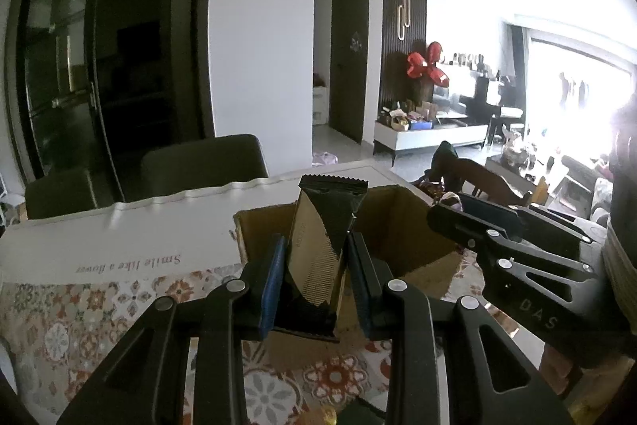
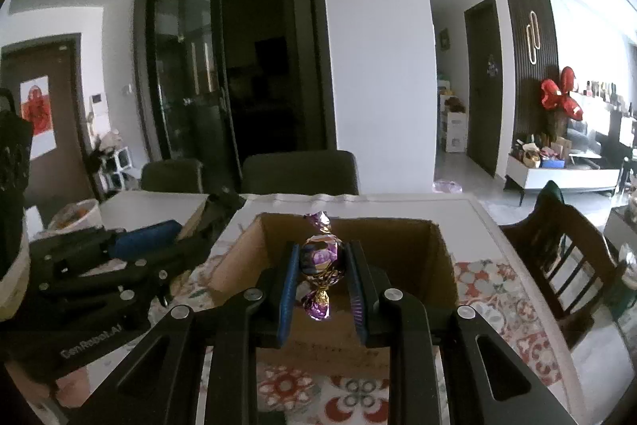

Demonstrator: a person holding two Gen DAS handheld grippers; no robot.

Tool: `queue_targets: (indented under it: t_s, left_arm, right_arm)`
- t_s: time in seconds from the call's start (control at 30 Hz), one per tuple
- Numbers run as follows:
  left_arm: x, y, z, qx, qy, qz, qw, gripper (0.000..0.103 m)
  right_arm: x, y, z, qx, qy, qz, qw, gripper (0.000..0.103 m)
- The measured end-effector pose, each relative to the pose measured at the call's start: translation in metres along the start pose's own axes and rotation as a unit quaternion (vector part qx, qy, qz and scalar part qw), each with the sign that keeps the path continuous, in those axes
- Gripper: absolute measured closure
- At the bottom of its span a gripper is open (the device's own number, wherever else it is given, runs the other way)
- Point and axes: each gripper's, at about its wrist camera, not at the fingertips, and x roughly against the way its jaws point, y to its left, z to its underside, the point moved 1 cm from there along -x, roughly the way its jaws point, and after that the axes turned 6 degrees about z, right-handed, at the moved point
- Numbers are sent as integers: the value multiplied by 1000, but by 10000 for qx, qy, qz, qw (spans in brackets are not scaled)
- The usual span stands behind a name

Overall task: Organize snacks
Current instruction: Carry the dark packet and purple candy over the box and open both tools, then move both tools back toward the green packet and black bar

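A: Two snacks are held, both by the cardboard box on the patterned tablecloth.

B: Which hand has which?

A: The left gripper is clamped on a black-and-gold wafer bar, upright, in front of the box's open top. The right gripper pinches a purple foil candy by its round middle, twisted ends above and below, in front of the box's near wall.

B: And the grippers relative to the box?

A: Both on its near side; the left gripper sits left of it in the right wrist view. Two dark chairs stand beyond it.
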Motion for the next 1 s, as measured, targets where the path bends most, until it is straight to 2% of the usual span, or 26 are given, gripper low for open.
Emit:
queue_targets:
  t_s: [0.27,0.5,0.57,0.6,0.67,0.7,0.9,1.0]
  left_arm:
    - [-47,10,-13,56,351,129,9993,71]
    - [-73,15,-14,21,527,46,9986,70]
    - [-77,16,-14,10,568,3,9984,56]
    - [-77,17,-13,19,565,-35,9984,54]
    - [-74,19,-12,47,538,-50,9985,53]
    - [-73,20,-11,55,526,-62,9986,53]
    - [-46,22,1,66,308,-211,9993,50]
    - [-30,17,8,-69,224,-254,9994,50]
  right_arm:
    - [-41,-14,-10,23,314,127,9994,78]
    - [-71,-22,-7,38,573,236,9981,78]
    - [-76,-25,-6,-15,603,289,9978,78]
    - [-79,-27,-5,-38,632,313,9975,77]
    - [-80,-28,-4,-77,677,346,9971,65]
    - [-80,-29,-4,-102,670,380,9970,54]
    - [-66,-30,-1,-36,492,531,9974,52]
    - [-52,-30,2,-45,423,565,9975,46]
